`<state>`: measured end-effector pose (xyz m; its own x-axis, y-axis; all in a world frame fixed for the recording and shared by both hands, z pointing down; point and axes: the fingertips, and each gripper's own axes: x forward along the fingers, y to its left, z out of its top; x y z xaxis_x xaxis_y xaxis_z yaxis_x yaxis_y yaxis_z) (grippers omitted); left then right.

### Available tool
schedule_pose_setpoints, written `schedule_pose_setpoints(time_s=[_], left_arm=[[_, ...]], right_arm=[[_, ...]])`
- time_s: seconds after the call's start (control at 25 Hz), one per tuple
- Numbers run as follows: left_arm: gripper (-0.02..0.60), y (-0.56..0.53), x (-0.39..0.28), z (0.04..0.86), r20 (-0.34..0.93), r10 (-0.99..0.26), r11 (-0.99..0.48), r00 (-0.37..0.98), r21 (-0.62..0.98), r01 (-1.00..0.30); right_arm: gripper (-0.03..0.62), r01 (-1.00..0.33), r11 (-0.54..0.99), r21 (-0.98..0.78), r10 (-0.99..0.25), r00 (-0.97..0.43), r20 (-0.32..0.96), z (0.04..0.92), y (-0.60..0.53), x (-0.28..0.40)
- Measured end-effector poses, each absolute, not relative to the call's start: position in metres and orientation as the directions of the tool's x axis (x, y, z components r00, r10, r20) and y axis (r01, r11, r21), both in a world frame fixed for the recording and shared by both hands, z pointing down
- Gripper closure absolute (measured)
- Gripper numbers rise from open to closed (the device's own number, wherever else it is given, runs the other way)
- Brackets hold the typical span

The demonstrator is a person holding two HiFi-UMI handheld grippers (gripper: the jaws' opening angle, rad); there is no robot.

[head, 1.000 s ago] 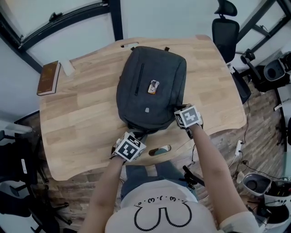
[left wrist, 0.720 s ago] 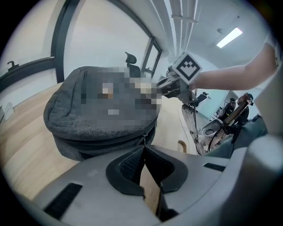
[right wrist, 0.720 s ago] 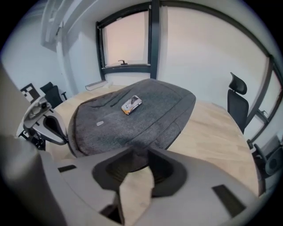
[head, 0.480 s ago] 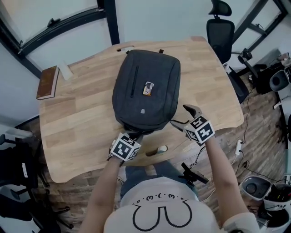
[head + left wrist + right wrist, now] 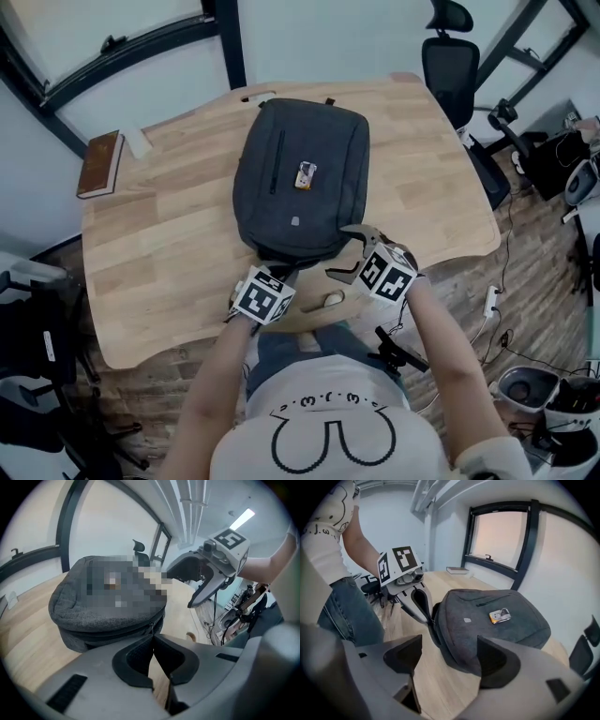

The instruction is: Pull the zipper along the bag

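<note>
Bag (image 5: 300, 178) lying flat on the bench (image 5: 159, 234), its near end toward the person. The left tongs (image 5: 280, 276) are together at the middle of that near end. The left gripper view shows their tips meeting at the pull (image 5: 151, 626) of the zipper and, as far as can be judged, pinching it. This hold has not shifted over the last second. The change lies with the right tongs (image 5: 341, 253). A second ago they lay against the bag's near right corner. Half a second ago they had drawn off to the right of the bag, clear of it. Now they have swung back toward the near end, just right of the left tongs, with jaws wide apart and nothing between them. The right gripper view confirms this: only bare bench and the bag's grey side lie beyond the two jaws, and neither is gripped. The bag sits in much the same place on the bench as before. Reading for the task: the zipper has not visibly travelled, since the pull remains at the bag's near end. The release and return of the right tongs looks like a re-grip, probably to seize the bag's fabric beside the pull and brace it. That would let the left tongs draw the pull along the zipper without dragging the whole bag.
</note>
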<state>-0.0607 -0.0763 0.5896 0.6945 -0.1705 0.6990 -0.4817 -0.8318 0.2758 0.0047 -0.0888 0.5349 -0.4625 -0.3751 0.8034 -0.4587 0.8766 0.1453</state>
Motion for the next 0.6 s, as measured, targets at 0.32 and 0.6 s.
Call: schedule_pose_setpoints(time_s=[0.32, 0.6], left_arm=[[0.565, -0.070, -0.043, 0.591, 0.688, -0.179, -0.857, 0.703, 0.242, -0.456], [0.565, -0.074, -0.052, 0.594, 0.711, -0.223, -0.826, 0.666, 0.226, -0.517]], right_arm=[[0.363, -0.266, 0.951, 0.160, -0.248, -0.344, 0.905, 0.582, -0.095, -0.017], [0.490, -0.241, 0.953, 0.186, -0.258, -0.317, 0.913, 0.588, -0.094, -0.023]])
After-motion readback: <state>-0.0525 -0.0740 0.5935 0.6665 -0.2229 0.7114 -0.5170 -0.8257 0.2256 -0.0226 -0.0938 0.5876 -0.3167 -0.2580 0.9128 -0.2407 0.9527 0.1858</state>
